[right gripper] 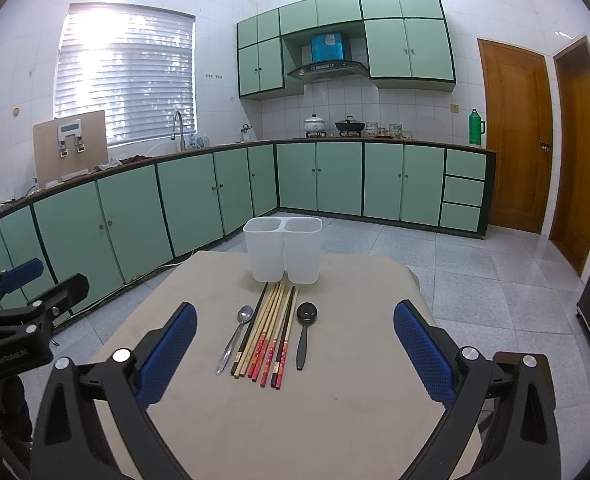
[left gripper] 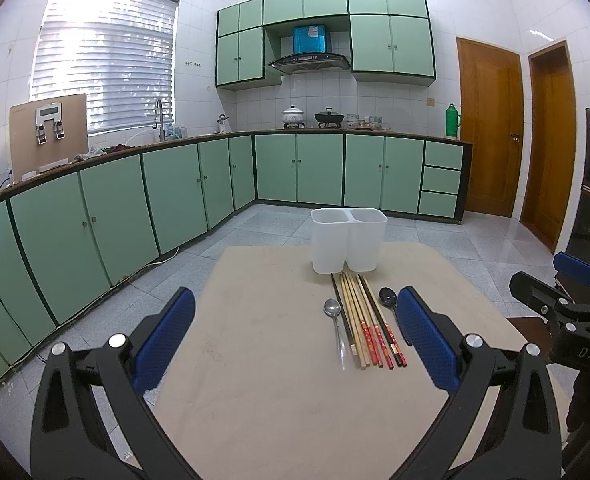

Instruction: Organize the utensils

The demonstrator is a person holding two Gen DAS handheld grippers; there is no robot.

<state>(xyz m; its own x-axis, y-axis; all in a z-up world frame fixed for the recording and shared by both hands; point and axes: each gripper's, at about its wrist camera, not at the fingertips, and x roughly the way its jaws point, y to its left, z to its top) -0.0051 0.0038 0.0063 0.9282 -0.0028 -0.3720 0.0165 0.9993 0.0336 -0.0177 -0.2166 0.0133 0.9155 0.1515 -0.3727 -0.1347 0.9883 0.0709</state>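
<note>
I hold both grippers spread wide and empty above the near edge of the beige table [right gripper: 335,420]. The left gripper [left gripper: 295,340] has bare tabletop ahead; the right gripper [right gripper: 295,344] frames the metal spoon [right gripper: 237,334], chopsticks [right gripper: 269,336] and black spoon [right gripper: 305,330] lying flat just before the white two-compartment holder [right gripper: 283,254] at the far edge. The left view reads "DAS" on the right gripper's body; the right view shows faint lettering I cannot read.

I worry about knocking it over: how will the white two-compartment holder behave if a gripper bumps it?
The white holder looks like thin translucent plastic and stands empty, so it is probably light and would slide on the table easily. It is taller than each bin is wide, so a high bump may tip it. Its joined pair of bins gives a broader base sideways.
</note>
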